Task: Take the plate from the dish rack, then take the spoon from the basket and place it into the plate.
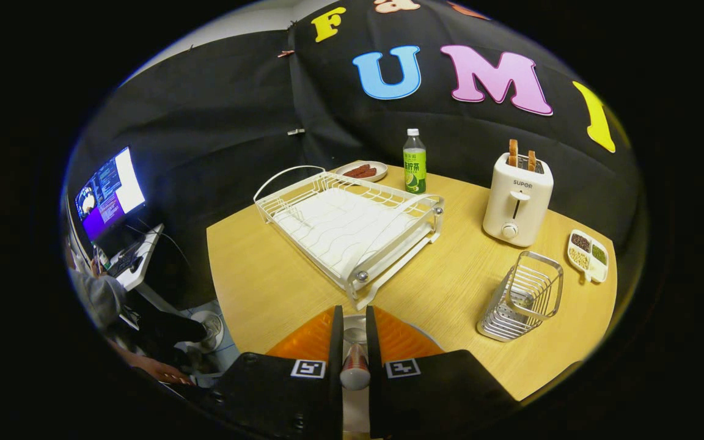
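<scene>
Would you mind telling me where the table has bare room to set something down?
Bare wood lies between the dish rack and metal basket, and beside the rack toward the monitor. Around the toaster it is crowded. The gripper grips a spoon.

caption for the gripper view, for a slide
Gripper shut on spoon over orange plate, dish rack ahead.

Toaster (517, 198), green bottle (414, 162) and snack dish (588, 255) on table (266, 275).
</scene>
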{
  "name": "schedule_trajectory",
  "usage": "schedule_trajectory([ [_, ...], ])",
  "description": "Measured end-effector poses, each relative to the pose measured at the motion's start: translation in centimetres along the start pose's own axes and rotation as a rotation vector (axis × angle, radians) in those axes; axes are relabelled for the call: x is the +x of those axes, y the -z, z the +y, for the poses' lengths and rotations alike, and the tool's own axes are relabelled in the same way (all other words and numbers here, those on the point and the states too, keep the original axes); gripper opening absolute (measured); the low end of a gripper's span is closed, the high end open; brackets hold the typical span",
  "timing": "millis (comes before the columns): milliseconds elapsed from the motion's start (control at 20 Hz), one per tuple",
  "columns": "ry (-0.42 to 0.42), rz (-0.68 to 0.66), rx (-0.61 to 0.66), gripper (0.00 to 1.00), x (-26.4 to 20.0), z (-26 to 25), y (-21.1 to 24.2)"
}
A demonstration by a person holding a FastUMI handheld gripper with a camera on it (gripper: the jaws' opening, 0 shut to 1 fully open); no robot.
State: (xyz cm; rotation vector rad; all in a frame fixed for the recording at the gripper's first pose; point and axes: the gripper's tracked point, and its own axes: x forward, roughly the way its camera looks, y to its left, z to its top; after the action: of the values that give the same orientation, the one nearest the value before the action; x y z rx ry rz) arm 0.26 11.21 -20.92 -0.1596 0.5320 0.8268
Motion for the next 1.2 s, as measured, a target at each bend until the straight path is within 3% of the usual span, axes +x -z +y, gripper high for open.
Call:
schedule_trajectory([
  [500, 0.003, 0.052, 0.014, 0.21, -0.4, -0.9, 2.0],
  [900, 0.075, 0.043, 0.110, 0.24, -0.9, -3.2, 1.2],
  [1100, 0.130, -0.007, 0.193, 0.90, -1.8, -4.1, -1.3],
  [1150, 0.147, -0.024, 0.211, 0.99, -2.1, -4.4, -2.1],
  [1200, 0.168, -0.042, 0.226, 0.99, -2.7, -4.7, -3.0],
])
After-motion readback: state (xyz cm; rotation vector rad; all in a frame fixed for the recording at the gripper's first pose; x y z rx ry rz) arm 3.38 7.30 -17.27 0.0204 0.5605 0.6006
